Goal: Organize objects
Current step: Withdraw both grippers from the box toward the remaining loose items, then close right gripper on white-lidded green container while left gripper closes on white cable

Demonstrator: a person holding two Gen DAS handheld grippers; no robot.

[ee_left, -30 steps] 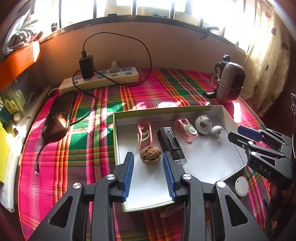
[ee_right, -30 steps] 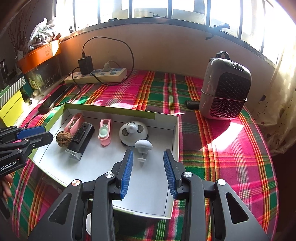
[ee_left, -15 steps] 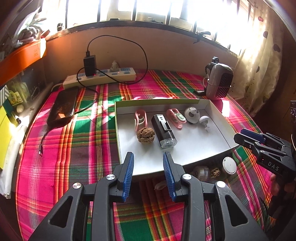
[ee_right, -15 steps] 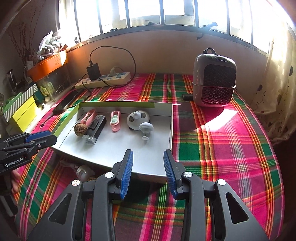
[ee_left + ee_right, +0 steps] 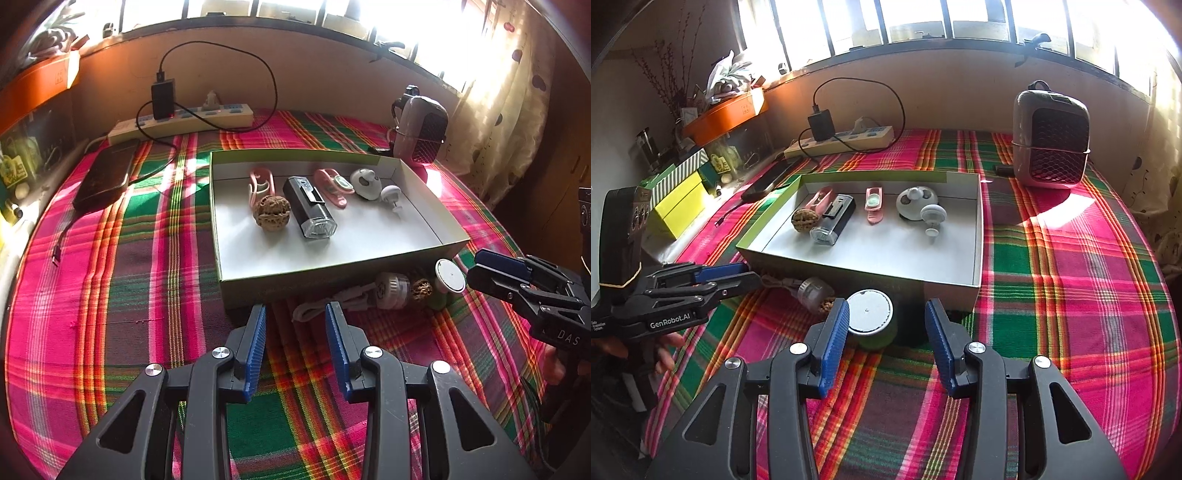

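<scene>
A shallow white box [image 5: 424, 192] [image 5: 977, 236] on the plaid cloth holds a walnut [image 5: 272, 212] [image 5: 801, 220], a black device [image 5: 309, 212] [image 5: 834, 218], two pink clips [image 5: 260, 182] [image 5: 874, 201], a white round gadget [image 5: 365, 179] [image 5: 914, 201] and a small white knob [image 5: 391, 194] [image 5: 933, 218]. In front of the box lie a white corded piece [image 5: 391, 290] [image 5: 812, 290], a small walnut [image 5: 421, 290] and a green jar with white lid [image 5: 448, 275] [image 5: 870, 315]. My left gripper [image 5: 295, 347] is open and empty before the box. My right gripper [image 5: 884, 345] is open, just short of the jar.
A power strip [image 5: 184, 122] [image 5: 846, 138] with charger and cable sits at the back wall. A dark phone [image 5: 105, 177] lies at left, a small heater [image 5: 421, 129] [image 5: 1049, 144] at back right. Coloured boxes [image 5: 679, 199] stand at the left edge.
Both grippers have pulled back from over the box toward the near edge. The corded piece, small walnut and jar in front of the box have come into view.
</scene>
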